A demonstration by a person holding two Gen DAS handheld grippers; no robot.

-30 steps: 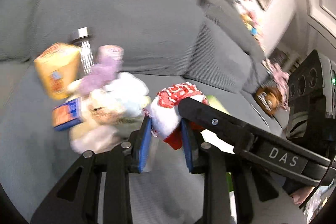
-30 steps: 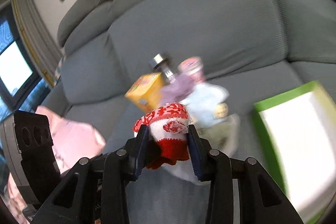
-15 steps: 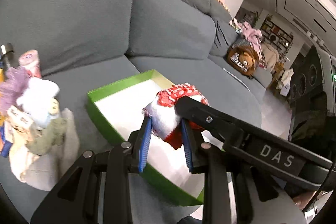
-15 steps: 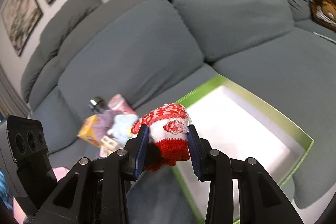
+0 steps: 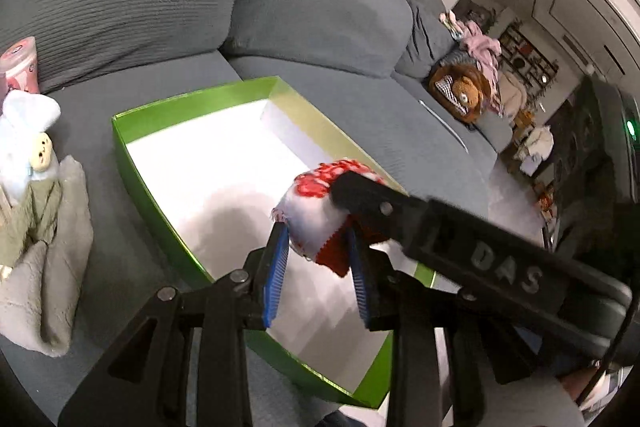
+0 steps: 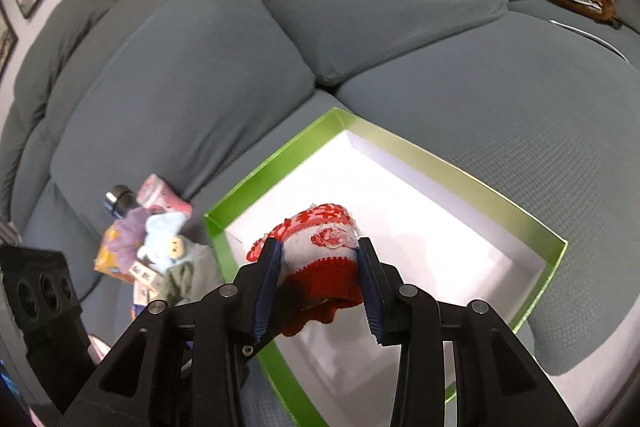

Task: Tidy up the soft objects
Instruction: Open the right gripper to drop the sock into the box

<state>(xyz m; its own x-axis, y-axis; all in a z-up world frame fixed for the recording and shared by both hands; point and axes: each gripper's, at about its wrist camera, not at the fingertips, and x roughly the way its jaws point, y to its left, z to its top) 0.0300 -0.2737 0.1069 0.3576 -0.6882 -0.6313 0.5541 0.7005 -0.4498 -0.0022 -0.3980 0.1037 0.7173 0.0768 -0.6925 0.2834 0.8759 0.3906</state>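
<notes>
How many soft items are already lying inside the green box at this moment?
0. The green box shows only its bare white bottom. The red and white cloth item hangs above it, gripped by both the right gripper and the left gripper. The grippers hide some of the bottom.

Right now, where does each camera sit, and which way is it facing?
Left wrist view: on the left hand-held gripper, looking along its blue-padded fingers down into the green box on the sofa; the right hand-held gripper crosses in from the right.
Right wrist view: on the right hand-held gripper, looking over the same box toward the sofa backrest; the other gripper's body is at the left edge.
Shared: the red-and-white sock pinched by both grippers, the box, the item pile.
</notes>
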